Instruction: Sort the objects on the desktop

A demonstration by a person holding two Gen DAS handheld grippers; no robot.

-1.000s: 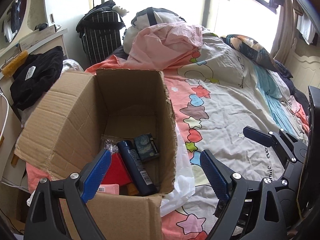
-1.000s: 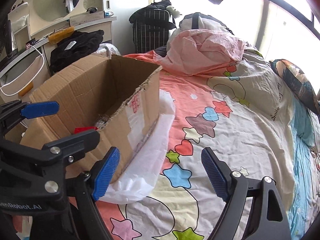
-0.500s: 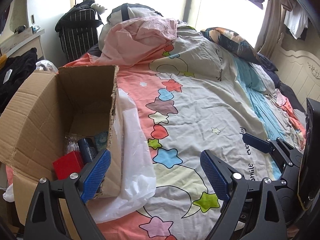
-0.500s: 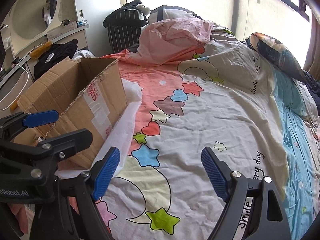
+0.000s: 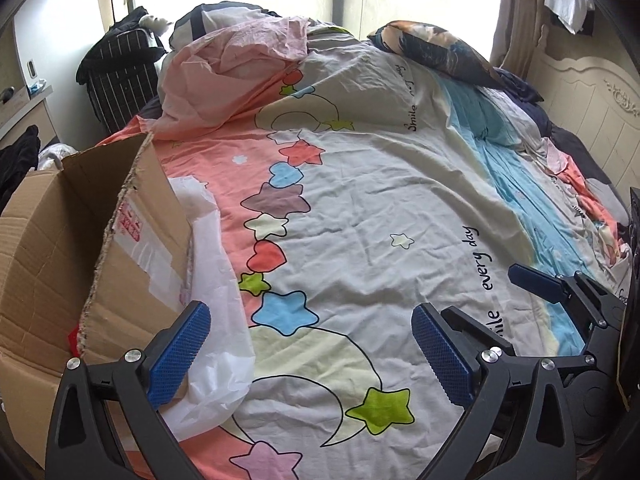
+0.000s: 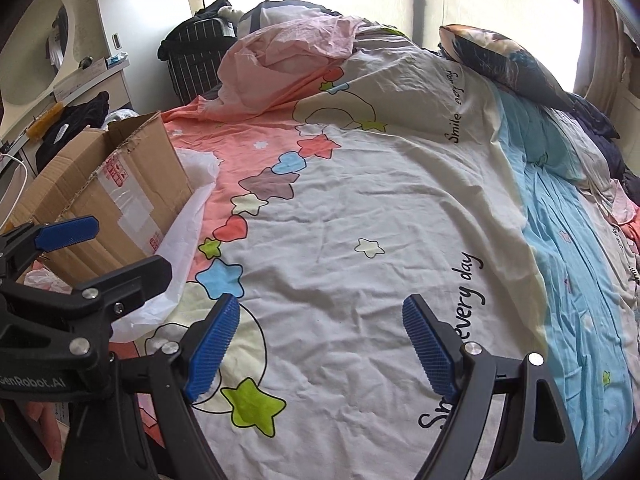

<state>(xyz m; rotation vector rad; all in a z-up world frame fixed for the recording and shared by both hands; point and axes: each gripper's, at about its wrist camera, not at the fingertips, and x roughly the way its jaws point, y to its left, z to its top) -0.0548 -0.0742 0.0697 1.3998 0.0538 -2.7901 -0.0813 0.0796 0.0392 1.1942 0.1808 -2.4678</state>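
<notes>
With both tools hovering over the bed, the left gripper (image 5: 306,350) is spread wide w/ nothing between its blue pads, and the right gripper (image 6: 320,348) is just as wide and just as empty. Cardboard box (image 5: 60,240) sits at the near left edge of the bed, flaps up, taped side facing the quilt; a sliver of a red item (image 5: 73,340) peeks out at its near corner, rest of the contents hidden from this angle. White plastic bag (image 5: 212,300) is crumpled against the box's right side, touching it. Quilt (image 5: 380,208) w/ stars, hearts and "Smile every day" lettering fills the middle. Pink sheet (image 5: 232,64) is bunched at the far left, dark patterned pillow (image 5: 440,56) far right. Striped suitcase (image 6: 196,56) stands beyond the bed, far left, by the window.
</notes>
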